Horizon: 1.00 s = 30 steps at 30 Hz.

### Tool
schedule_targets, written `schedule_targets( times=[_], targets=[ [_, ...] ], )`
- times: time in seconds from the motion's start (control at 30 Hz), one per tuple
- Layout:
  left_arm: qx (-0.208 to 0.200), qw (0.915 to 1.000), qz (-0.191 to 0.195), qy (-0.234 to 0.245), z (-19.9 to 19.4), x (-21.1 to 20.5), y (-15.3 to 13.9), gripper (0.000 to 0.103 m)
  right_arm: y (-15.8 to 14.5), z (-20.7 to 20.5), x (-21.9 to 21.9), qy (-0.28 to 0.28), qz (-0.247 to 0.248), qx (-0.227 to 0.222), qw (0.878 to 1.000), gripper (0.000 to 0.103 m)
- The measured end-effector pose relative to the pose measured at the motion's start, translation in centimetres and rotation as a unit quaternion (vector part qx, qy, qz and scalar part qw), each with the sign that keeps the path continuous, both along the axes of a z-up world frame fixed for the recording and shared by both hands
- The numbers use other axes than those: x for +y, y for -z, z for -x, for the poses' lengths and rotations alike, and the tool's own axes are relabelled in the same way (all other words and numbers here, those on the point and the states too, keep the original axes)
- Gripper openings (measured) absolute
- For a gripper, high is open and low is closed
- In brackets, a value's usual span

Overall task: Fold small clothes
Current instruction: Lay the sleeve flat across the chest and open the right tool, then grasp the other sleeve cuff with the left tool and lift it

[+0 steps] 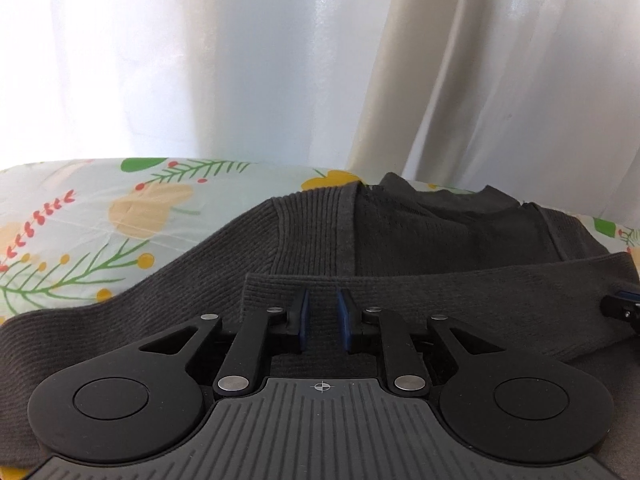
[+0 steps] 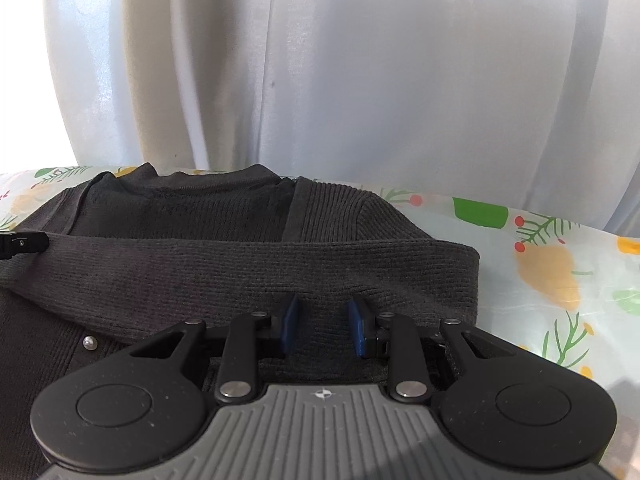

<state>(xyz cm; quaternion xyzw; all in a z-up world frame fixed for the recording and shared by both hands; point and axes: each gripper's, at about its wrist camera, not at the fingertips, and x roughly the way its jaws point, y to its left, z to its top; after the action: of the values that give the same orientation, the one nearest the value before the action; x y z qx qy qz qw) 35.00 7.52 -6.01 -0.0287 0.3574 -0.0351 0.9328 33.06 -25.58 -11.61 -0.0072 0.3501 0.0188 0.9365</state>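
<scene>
A dark grey knit cardigan (image 1: 400,232) lies on a floral sheet (image 1: 80,220), neckline towards the curtain. One sleeve (image 1: 460,300) is folded flat across its body. My left gripper (image 1: 325,318) sits low over that sleeve's cuff end. Its blue pads (image 1: 305,320) stand slightly apart, with flat fabric showing in the gap and no pinch. In the right wrist view the same sleeve (image 2: 280,264) runs across the cardigan. My right gripper (image 2: 325,326) hovers over the sleeve near its folded right end, pads wider apart and holding nothing. A metal snap (image 2: 89,343) shows on the front.
A white curtain (image 1: 240,60) hangs right behind the far edge of the bed. Bare floral sheet (image 2: 560,280) lies on both sides of the cardigan. The right gripper's tip (image 1: 624,306) shows at the left view's right edge, and the left gripper's tip (image 2: 20,244) at the right view's left edge.
</scene>
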Motion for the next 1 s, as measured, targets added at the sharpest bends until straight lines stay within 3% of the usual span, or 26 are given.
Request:
schedule_targets(
  times=[0.03, 0.17, 0.3, 0.37, 0.4, 0.47, 0.53, 0.6, 0.7, 0.77, 0.87, 0.9, 0.93, 1.0],
  targets=[
    [-0.003, 1.0, 0.007, 0.001, 0.6, 0.1, -0.2, 0.028, -0.2, 0.3, -0.1, 0.002, -0.007, 0.002, 1.0, 0.026],
    [0.003, 0.9996, 0.03, 0.003, 2.4, 0.4, -0.2, 0.036, -0.5, 2.0, -0.3, 0.006, -0.004, -0.001, 1.0, 0.026],
    [0.007, 0.9999, 0.013, 0.002, 2.5, 0.3, 0.5, 0.038, 0.0, 2.1, -0.7, 0.006, 0.001, 0.004, 1.0, 0.026],
    [0.015, 0.9997, 0.018, -0.008, 3.0, 0.7, 0.1, 0.048, -0.5, 2.1, -0.5, 0.015, -0.003, 0.015, 1.0, 0.026],
    [0.017, 0.9994, 0.028, -0.014, 3.3, 1.1, -0.3, 0.059, -0.8, 2.3, -0.5, 0.017, -0.008, 0.016, 1.0, 0.029],
    [0.011, 0.9967, 0.07, -0.038, 4.8, 2.4, -1.2, 0.073, -1.5, 3.5, -0.3, 0.011, -0.03, 0.018, 0.999, 0.033],
    [-0.002, 0.9877, 0.135, -0.079, 7.3, 5.1, -2.1, 0.087, -1.9, 5.3, -0.1, -0.003, -0.068, 0.023, 0.997, 0.04],
    [-0.01, 0.9698, 0.204, -0.134, 10.1, 8.4, -2.5, 0.092, -1.9, 7.4, -0.1, -0.014, -0.111, 0.034, 0.993, 0.044],
    [-0.036, 0.9187, 0.296, -0.259, 15.4, 15.4, -2.3, 0.091, -1.3, 10.0, -0.4, -0.019, -0.17, 0.064, 0.983, 0.044],
    [-0.048, 0.8861, 0.323, -0.329, 18.1, 19.5, -1.9, 0.089, -0.8, 11.1, -0.6, -0.015, -0.194, 0.079, 0.978, 0.044],
    [-0.056, 0.8456, 0.338, -0.409, 20.7, 24.7, -1.1, 0.083, -0.9, 11.9, -0.9, -0.013, -0.202, 0.083, 0.976, 0.044],
    [-0.065, 0.828, 0.348, -0.435, 21.6, 26.4, -0.7, 0.081, -1.0, 12.0, -1.0, -0.012, -0.203, 0.081, 0.976, 0.044],
    [-0.068, 0.8119, 0.358, -0.456, 22.3, 27.7, -0.3, 0.074, -1.1, 11.9, -1.1, -0.011, -0.204, 0.08, 0.976, 0.044],
    [-0.07, 0.7902, 0.381, -0.475, 23.2, 29.9, 0.3, 0.072, -1.2, 11.8, -1.2, -0.009, -0.208, 0.079, 0.975, 0.044]
  ],
)
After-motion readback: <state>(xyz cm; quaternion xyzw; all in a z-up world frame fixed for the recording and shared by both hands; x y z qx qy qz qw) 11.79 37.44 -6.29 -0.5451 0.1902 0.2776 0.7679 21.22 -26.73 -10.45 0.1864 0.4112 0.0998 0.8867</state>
